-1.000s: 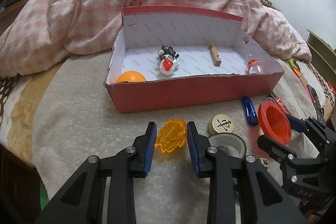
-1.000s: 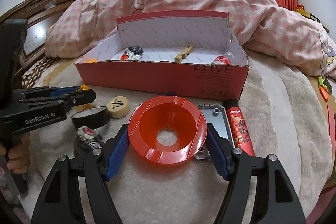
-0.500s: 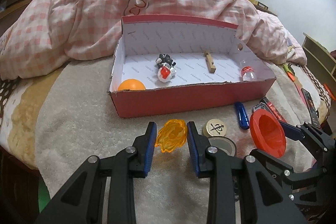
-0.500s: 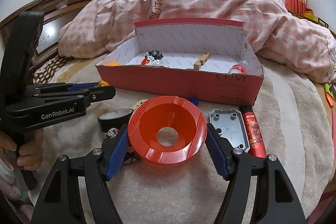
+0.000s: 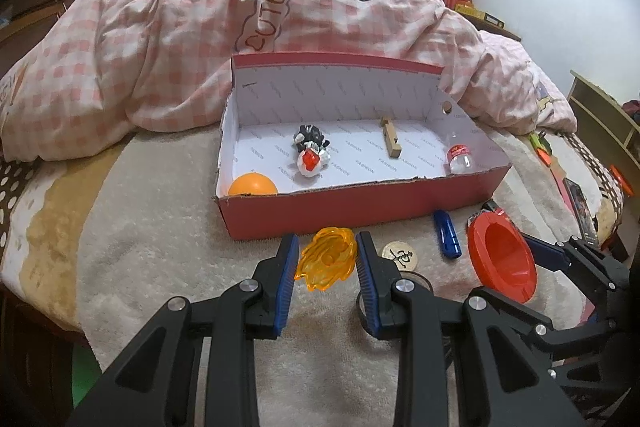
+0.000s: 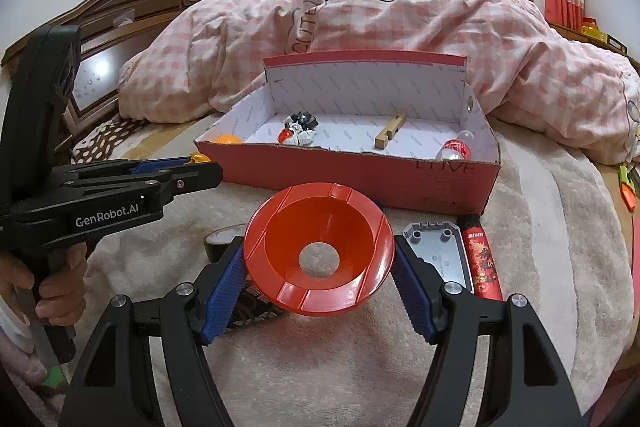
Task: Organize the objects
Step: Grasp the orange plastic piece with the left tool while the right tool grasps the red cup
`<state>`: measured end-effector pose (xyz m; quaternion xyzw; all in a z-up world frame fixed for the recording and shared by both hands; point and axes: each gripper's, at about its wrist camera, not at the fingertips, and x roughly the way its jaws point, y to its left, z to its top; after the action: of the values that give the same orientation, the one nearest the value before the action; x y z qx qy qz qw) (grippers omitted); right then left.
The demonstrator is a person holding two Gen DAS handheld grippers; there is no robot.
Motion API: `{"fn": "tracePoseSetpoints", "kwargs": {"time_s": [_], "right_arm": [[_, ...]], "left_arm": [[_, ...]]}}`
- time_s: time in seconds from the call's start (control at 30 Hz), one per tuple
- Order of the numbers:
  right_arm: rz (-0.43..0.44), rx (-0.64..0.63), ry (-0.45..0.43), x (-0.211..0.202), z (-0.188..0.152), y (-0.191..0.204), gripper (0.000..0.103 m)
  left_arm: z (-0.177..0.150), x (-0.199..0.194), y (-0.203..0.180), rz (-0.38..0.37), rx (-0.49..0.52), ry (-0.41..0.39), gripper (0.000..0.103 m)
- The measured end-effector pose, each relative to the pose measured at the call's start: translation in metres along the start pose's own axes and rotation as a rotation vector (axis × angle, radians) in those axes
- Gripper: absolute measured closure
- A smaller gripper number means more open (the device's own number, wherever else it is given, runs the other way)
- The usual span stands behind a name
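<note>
Landmark: red cardboard box (image 5: 360,205), open-topped, white-lined, resting on the beige blanket (image 5: 160,235) in front of the pink checked duvet (image 5: 160,59). Left gripper (image 5: 327,259): jaws set narrow, blue pads closed against both sides of the translucent orange flame-shaped piece (image 5: 327,259), held just in front of the box's near wall and clear of the blanket. Right gripper (image 6: 319,261): jaws spread wide, pads pressed on opposite rims of the orange-red funnel (image 6: 319,251), held in front of the box's near wall, mouth turned toward the right wrist camera, centre hole showing blanket behind. Same funnel (image 5: 502,261) seen edge-on from the left wrist view, to the right of the flame piece. Inside the box: orange ball (image 5: 253,185) in the near left corner, black-and-white figure with red patch (image 5: 310,151) left of centre, wooden block (image 5: 390,137) right of centre toward the far wall, small clear bottle with red label (image 5: 459,157) at the right end. In front of the box, on the blanket: round wooden chess piece (image 5: 400,255), blue cylindrical item (image 5: 447,234), roll of black tape (image 6: 220,239), grey plastic plate (image 6: 438,251), red tube with printed pattern (image 6: 482,259) beside the plate. Hand (image 6: 52,279) on the left gripper's handle visible at the left edge of the right wrist view.
</note>
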<state>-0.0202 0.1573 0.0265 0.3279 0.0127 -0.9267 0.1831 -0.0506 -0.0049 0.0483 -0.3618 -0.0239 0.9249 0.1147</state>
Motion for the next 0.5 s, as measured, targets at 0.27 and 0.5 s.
{"fn": "tracePoseSetpoints", "kwargs": {"time_s": [0.27,0.5], "right_arm": [[0.030,0.015,-0.010,-0.002,0.009,0.000,0.031],[0.036,0.010,-0.012,0.001,0.014,0.003,0.031]], "left_arm": [[0.007,0.000,0.002,-0.019,0.001,-0.014,0.074],[0.015,0.003,0.003,-0.023,0.000,-0.031,0.074]]}}
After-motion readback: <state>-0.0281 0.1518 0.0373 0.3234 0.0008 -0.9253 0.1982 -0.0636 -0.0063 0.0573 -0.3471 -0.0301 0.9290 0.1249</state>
